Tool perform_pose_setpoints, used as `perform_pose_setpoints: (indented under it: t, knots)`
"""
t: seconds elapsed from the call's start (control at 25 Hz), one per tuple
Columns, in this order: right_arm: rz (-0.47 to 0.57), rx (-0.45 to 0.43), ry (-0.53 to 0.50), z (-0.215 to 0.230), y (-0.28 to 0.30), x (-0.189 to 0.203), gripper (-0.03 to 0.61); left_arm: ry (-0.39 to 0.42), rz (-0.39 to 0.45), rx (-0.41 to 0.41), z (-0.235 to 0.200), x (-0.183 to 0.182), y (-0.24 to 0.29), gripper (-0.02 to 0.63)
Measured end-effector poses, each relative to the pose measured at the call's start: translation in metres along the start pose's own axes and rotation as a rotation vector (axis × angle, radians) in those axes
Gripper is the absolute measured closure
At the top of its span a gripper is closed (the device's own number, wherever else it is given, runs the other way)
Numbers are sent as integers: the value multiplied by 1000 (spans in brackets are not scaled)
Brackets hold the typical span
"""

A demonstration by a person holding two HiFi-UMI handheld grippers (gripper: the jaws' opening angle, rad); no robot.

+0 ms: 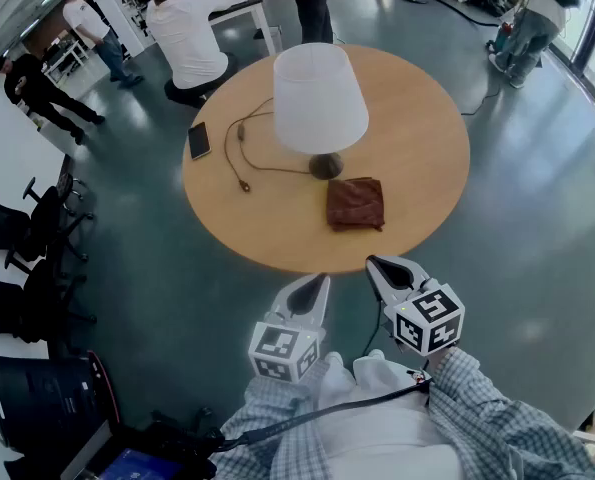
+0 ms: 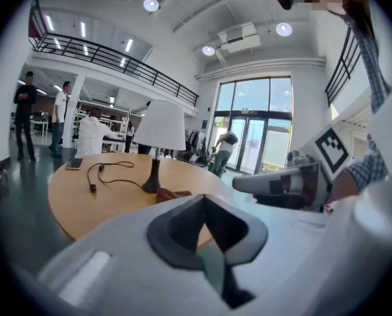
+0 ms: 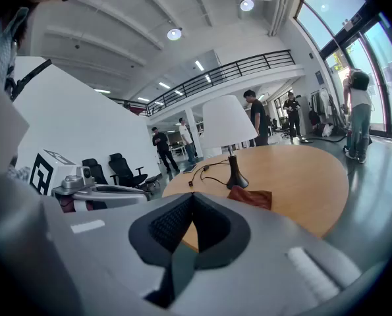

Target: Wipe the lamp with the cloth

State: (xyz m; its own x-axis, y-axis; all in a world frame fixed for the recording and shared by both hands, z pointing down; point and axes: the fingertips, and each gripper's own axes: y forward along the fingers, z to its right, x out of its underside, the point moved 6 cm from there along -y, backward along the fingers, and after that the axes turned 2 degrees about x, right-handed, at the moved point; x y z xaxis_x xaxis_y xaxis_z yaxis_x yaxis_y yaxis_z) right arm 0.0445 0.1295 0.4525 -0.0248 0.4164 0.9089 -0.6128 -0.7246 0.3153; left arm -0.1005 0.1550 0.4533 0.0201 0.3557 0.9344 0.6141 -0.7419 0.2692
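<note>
A lamp with a white shade (image 1: 320, 96) and a dark base (image 1: 326, 166) stands near the middle of the round wooden table (image 1: 417, 183). A folded brown cloth (image 1: 355, 203) lies just in front of the base. The lamp (image 2: 159, 127) and cloth (image 2: 174, 194) also show in the left gripper view, and the lamp (image 3: 227, 124) and cloth (image 3: 250, 197) in the right gripper view. My left gripper (image 1: 320, 282) and right gripper (image 1: 374, 265) hover side by side off the table's near edge. Both are shut and hold nothing.
A phone (image 1: 199, 140) and a black cable (image 1: 243, 153) lie on the table's left part. A seated person in white (image 1: 189, 34) is at the far side, other people stand around. Black office chairs (image 1: 27, 230) are at the left, and dark equipment (image 1: 37, 393) sits by my feet.
</note>
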Motion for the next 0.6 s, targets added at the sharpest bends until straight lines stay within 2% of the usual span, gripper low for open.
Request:
perform_pose_setpoints:
  t: [0.6]
  knots:
    - [-15, -9, -23, -6, 0, 1, 575, 4, -9, 12, 3, 1, 0, 611]
